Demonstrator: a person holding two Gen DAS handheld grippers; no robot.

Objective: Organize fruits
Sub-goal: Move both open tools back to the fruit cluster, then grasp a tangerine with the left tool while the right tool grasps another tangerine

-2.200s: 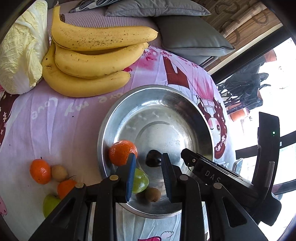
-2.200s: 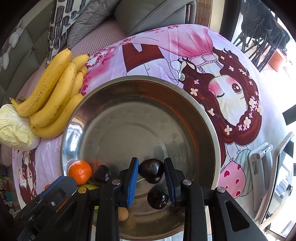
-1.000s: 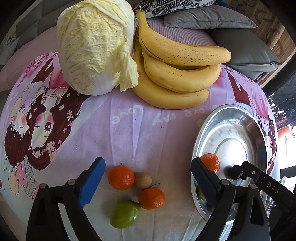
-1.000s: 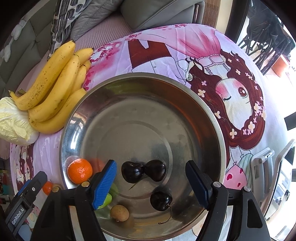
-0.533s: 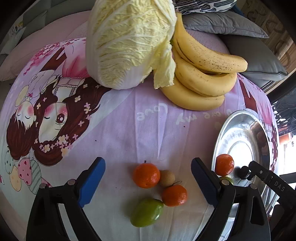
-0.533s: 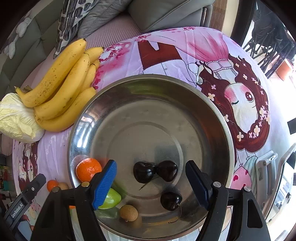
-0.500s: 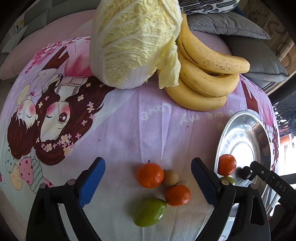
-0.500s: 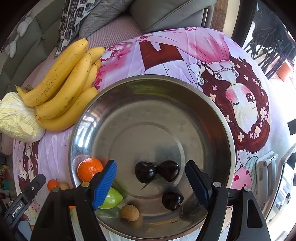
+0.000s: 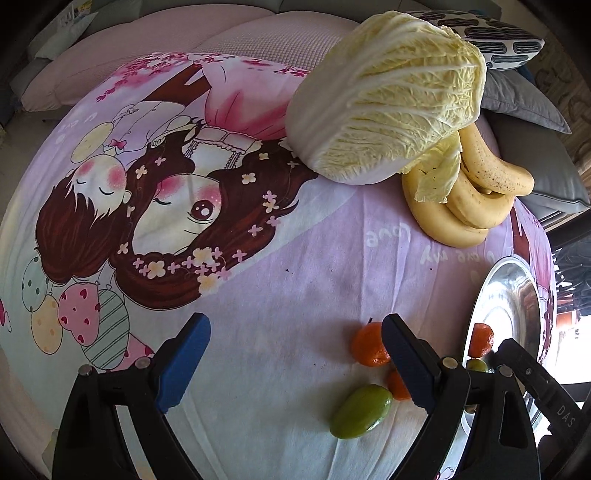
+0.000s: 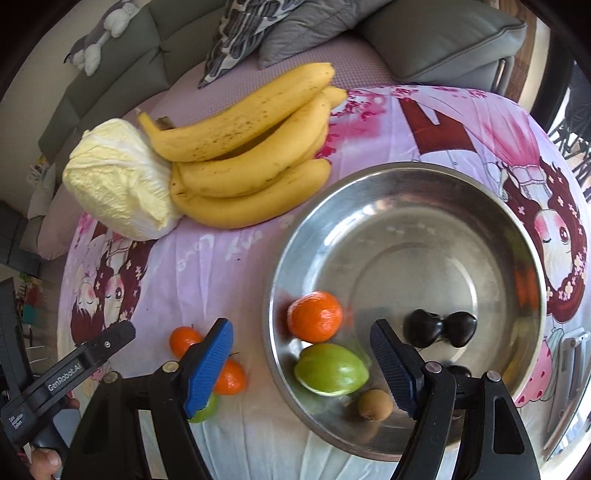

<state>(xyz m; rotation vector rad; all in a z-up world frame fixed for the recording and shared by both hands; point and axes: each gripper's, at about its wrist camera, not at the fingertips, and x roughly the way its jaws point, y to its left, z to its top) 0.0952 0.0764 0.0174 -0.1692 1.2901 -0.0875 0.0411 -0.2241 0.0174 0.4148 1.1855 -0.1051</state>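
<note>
A steel bowl (image 10: 424,206) holds an orange (image 10: 314,316), a green fruit (image 10: 330,369), a small brown fruit (image 10: 375,405) and dark cherries (image 10: 439,328). On the cloth left of the bowl lie two oranges (image 9: 369,344), one mostly hidden behind my left finger, and a green fruit (image 9: 361,405). My left gripper (image 9: 293,363) is open and empty over bare cloth, left of these fruits. My right gripper (image 10: 301,365) is open and empty above the bowl's near left rim. The bowl's edge shows at the right of the left wrist view (image 9: 517,273).
A bunch of bananas (image 10: 251,162) and a napa cabbage (image 10: 118,188) lie at the far side of the round table with the cartoon-print cloth (image 9: 295,258). Sofa cushions (image 10: 443,33) stand behind the table. The table edge curves close on the left.
Both grippers opened wide; the right one let go of a cherry into the bowl. The left gripper swung left, away from the bowl. The right gripper shifted left toward the bowl's rim.
</note>
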